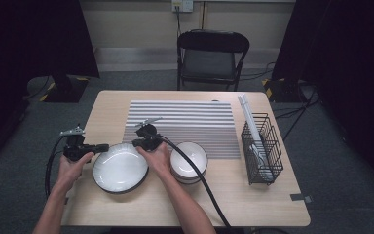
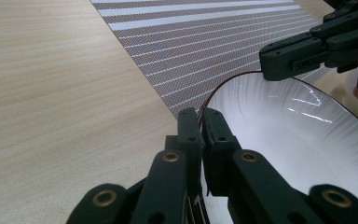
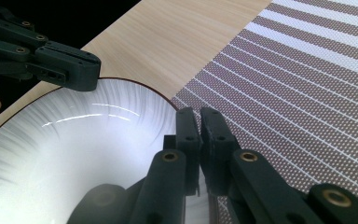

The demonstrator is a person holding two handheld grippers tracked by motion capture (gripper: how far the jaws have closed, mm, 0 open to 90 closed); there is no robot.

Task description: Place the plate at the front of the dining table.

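With both hand-held grippers, left (image 2: pixel 200 122) & right (image 3: pixel 199 120), clamped on opposite rims of the plate (image 1: pixel 120 168) at the table's (image 1: pixel 102 204) front by the striped mat (image 1: pixel 185 122), lift evenly, keep it level.

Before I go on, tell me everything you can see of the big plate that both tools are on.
The plate is round and shallow, glossy white inside with fine radial streaks and a thin dark rim, ceramic by its look. It sits level on the wooden table, its far edge at the striped mat, beside a stack of bowls. The left tool is shut on its left rim, and the right tool is shut on its far right rim. It holds nothing.
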